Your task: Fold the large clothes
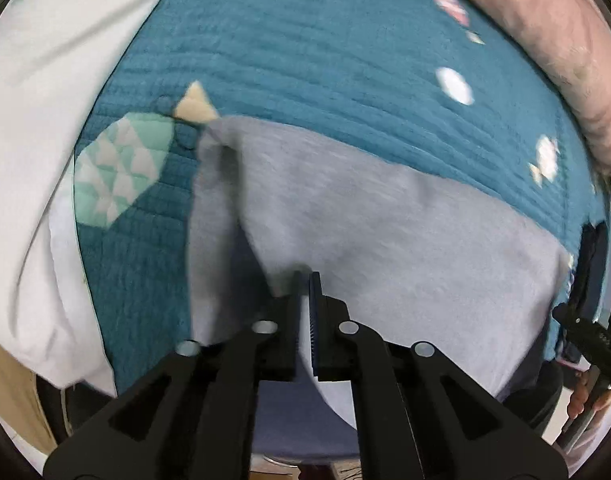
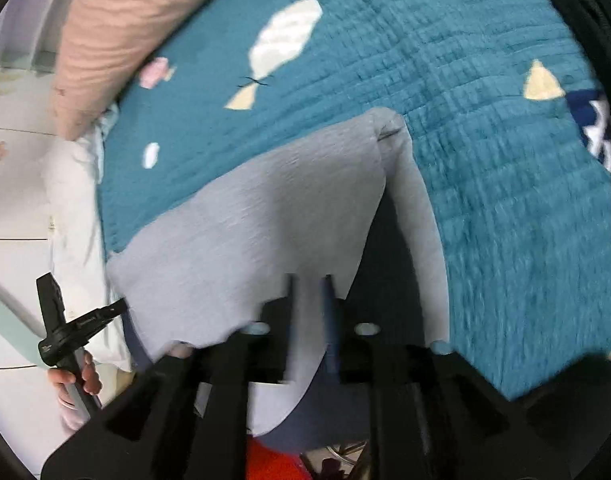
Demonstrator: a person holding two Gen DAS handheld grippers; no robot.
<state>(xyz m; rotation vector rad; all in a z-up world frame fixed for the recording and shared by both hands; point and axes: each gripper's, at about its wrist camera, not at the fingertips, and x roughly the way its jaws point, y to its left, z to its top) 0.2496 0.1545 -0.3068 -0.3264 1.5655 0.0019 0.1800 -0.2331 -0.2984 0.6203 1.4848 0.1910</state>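
Both grippers sat over the grey garment [image 1: 385, 240] on the teal quilt [image 1: 305, 60]: left gripper [image 1: 305, 280] clenched on its edge, right gripper [image 2: 309, 280] released, cloth between.

No readable text, labels, brands or numbers anywhere.

A teal quilted bedspread [image 1: 325, 52] with pale fish and triangle patches fills most of both wrist views. Along its far edge lies a pink pillow [image 2: 117, 28], touching it. In the left wrist view a white sheet [image 1: 37, 128] lies against the bedspread's left side. In the right wrist view, white cabinet fronts [image 2: 13, 208] stand beyond its left edge (details blurred), and something orange [image 2: 265, 464] shows below its near edge.
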